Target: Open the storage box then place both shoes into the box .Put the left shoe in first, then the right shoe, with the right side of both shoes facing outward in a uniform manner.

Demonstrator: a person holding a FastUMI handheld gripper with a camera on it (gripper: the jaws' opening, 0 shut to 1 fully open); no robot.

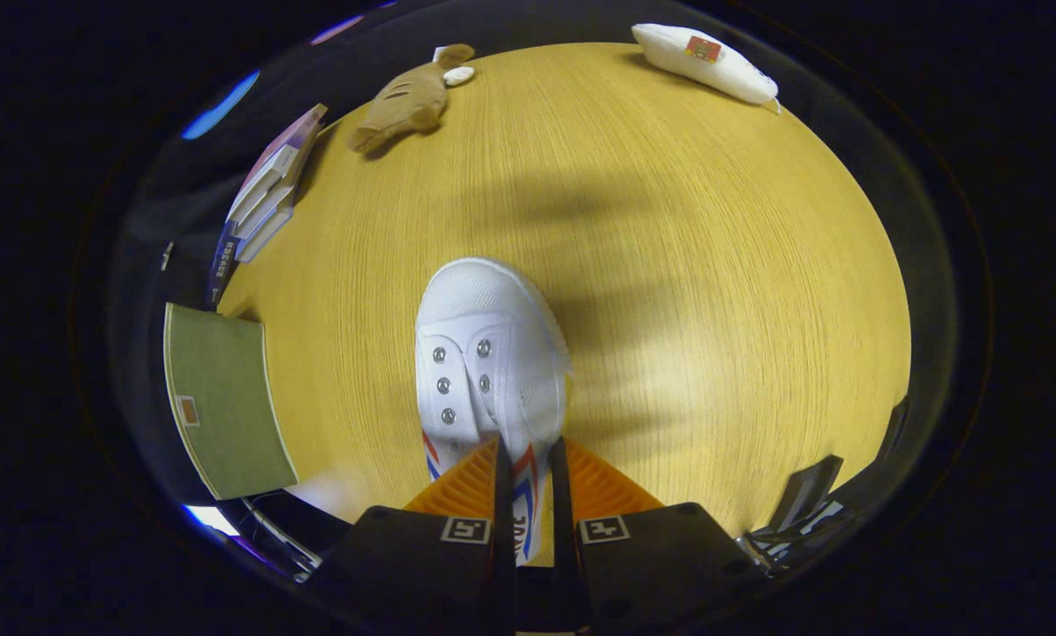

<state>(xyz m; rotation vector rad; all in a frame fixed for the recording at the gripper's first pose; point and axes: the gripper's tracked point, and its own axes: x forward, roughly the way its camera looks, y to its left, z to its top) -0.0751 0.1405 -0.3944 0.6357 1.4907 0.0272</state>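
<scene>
Pale yellow wood grain runs across the table (669, 265), which is round-looking through the fisheye and bordered by dark booth wall. Near the middle of it, a white canvas shoe (488, 353) points its rounded toe toward the far side, with metal eyelets in two short rows and no laces through them. Red and blue stripes mark the shoe's side close to the gripper. The gripper (525, 455) has its two fingers drawn close together on the near part of the shoe, with a thin strip of the striped canvas showing in the narrow gap between them, so both fingers appear to be pressing on the shoe's upper. A soft shadow lies on the table to the right of the shoe and beyond it.

At the far left sits a brown plush toy (409, 102), lying on its side. At the far right lies a white pouch (705, 62) with a small coloured label. Along the left edge of the table stands a stack of books (267, 194), tilted, and nearer on the left is a green flat board (223, 406) with a small orange patch on it.
</scene>
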